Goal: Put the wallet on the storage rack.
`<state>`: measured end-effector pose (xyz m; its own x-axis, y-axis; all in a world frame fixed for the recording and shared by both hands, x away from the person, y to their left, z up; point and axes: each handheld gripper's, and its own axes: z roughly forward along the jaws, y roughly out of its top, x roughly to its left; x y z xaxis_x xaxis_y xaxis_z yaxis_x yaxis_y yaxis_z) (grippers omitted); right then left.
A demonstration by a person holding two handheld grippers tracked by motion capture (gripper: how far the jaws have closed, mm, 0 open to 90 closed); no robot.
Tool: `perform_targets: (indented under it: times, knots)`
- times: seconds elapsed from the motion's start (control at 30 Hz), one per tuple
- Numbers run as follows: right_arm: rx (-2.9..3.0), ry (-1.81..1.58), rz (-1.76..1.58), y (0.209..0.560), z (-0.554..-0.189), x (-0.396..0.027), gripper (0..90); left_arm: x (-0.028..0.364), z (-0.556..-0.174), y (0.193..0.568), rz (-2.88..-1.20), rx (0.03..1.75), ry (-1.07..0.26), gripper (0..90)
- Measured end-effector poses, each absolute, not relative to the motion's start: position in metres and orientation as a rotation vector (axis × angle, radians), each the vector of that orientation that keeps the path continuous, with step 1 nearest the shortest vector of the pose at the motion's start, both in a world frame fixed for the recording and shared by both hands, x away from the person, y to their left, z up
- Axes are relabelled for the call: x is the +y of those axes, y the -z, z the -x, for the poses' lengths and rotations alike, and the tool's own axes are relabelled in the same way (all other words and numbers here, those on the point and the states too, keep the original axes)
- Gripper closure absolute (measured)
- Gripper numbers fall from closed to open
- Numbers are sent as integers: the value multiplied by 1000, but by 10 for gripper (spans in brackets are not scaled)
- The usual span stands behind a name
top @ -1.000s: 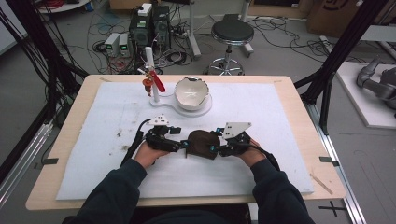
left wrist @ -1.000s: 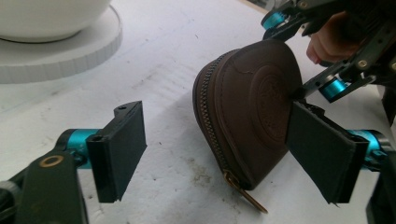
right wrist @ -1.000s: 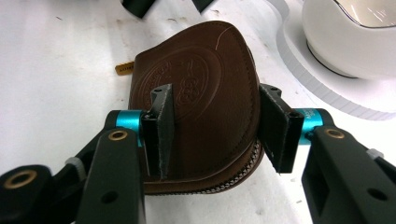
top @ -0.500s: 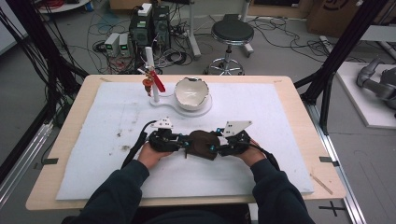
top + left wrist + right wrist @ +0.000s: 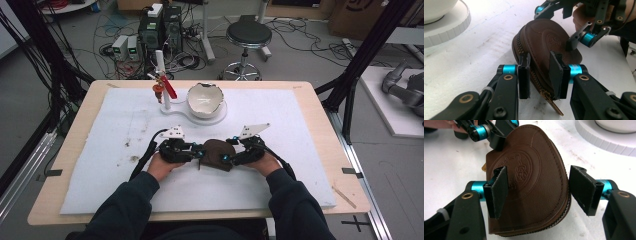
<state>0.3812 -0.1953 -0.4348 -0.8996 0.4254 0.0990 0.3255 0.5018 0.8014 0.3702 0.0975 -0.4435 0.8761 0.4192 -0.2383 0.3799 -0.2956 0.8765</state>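
Note:
A brown leather zip pouch lies on the white mat between both grippers. My left gripper meets it from the left. Its jaws have just closed, and the pads pinch the pouch at its zipper edge. My right gripper comes in from the right, and its jaws have just been opening. In the right gripper view one pad hovers over the embossed face of the pouch and the other stands clear of the rim. The right gripper also shows beyond the pouch.
A white bowl sits on a round white base behind the pouch. Beside it stands a white post with a red clip. The white mat covers most of the wooden table. Cables and a stool lie beyond the far edge.
The left gripper's jaws have closed onto the left end of the pouch. The right gripper's jaws have spread apart off the pouch. Both hands have stayed about where they were.

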Motion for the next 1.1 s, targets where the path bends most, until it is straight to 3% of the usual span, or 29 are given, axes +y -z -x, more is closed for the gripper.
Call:
perform_targets:
  times: [0.23, 0.27, 0.3, 0.33, 0.5, 0.67, 0.83, 0.93, 1.03, 1.07, 1.1]
  knots:
    - [2641, -1411, -695, 437, -387, -198, 315, 98, -369, 442, -1914, 571, -55, 707]
    - [2642, -1408, -721, 436, -386, -198, 281, 98, -369, 442, -1918, 565, -62, 713]
    - [2639, -1408, -717, 437, -388, -199, 179, 97, -367, 442, -1943, 540, -100, 777]
    - [2671, -1413, -746, 438, -389, -199, 168, 96, -367, 442, -1954, 526, -119, 827]
    - [2695, -1430, -776, 440, -391, -200, 179, 96, -367, 442, -1949, 535, -112, 824]
    - [2721, -1449, -752, 439, -391, -200, 269, 97, -367, 442, -1951, 536, -111, 823]
    - [2758, -1467, -680, 436, -389, -200, 483, 97, -368, 443, -1948, 545, -116, 811]
    - [2759, -1460, -659, 434, -387, -199, 526, 97, -368, 443, -1952, 550, -122, 801]
    - [2764, -1464, -661, 432, -386, -200, 560, 99, -369, 441, -1939, 589, -136, 708]
    - [2765, -1468, -662, 432, -386, -200, 570, 103, -371, 440, -1919, 621, -132, 634]
    - [2764, -1470, -665, 432, -385, -200, 580, 107, -372, 438, -1896, 648, -126, 634]
